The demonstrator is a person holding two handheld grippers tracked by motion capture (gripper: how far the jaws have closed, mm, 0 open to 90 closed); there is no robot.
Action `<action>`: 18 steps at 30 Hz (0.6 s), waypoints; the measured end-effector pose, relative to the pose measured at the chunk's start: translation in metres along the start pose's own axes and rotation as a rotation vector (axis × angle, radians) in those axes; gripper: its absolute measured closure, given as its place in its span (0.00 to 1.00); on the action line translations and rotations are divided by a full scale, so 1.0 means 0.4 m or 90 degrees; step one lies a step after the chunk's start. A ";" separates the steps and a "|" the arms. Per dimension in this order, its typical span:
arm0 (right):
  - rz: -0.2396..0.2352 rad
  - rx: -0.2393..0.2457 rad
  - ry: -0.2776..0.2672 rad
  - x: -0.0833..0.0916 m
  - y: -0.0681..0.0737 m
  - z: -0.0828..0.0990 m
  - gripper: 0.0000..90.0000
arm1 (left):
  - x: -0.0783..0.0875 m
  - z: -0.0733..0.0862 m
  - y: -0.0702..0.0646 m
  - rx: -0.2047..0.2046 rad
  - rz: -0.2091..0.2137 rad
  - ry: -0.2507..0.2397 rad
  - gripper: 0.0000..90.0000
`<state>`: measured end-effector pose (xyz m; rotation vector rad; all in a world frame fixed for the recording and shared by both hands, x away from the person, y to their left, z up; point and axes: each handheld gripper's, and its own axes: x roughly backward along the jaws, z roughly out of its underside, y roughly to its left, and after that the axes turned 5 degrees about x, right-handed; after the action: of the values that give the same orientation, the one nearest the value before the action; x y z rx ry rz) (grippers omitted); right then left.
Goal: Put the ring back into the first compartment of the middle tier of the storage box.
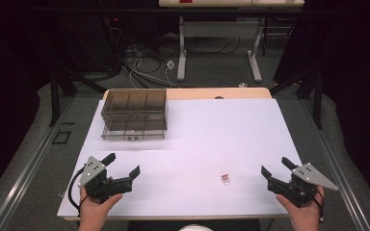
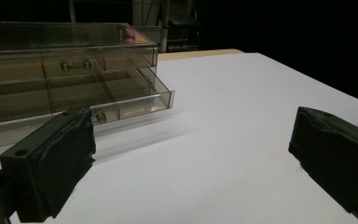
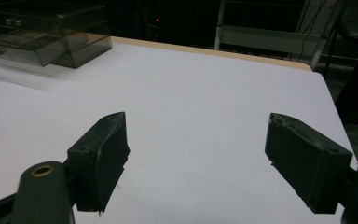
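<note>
Both tongs are held low at the bottom of the high view, each with its jaws spread wide and nothing between them: the left gripper (image 1: 124, 164) at lower left, the right gripper (image 1: 275, 166) at lower right. A small red-and-white part (image 1: 226, 178), too small to be identified further, lies on the white table sheet (image 1: 212, 130) at lower centre-right, nearer the right gripper but well apart from it. A smoky clear drawer cabinet (image 1: 134, 113) stands at upper left of the sheet, its lower drawer (image 2: 121, 100) pulled partly out, as is seen in the left gripper view. From here the likeliest fault is judged to be a missed pinch: so small and flat a part can be nudged away or flicked across the smooth sheet if the jaws are closed off-centre or brought down too steeply. The open drawer could also be knocked by the left gripper if it is swung forward carelessly.
</note>
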<state>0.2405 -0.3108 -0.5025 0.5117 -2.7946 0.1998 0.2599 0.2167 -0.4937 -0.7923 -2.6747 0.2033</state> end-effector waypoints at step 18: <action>-0.025 -0.008 0.006 -0.027 0.004 -0.004 0.25 | -0.004 0.011 -0.023 -0.018 0.003 0.032 0.01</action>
<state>0.2500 -0.3053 -0.5043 0.5607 -2.7725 0.1749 0.2549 0.2079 -0.4960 -0.8028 -2.6339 0.1446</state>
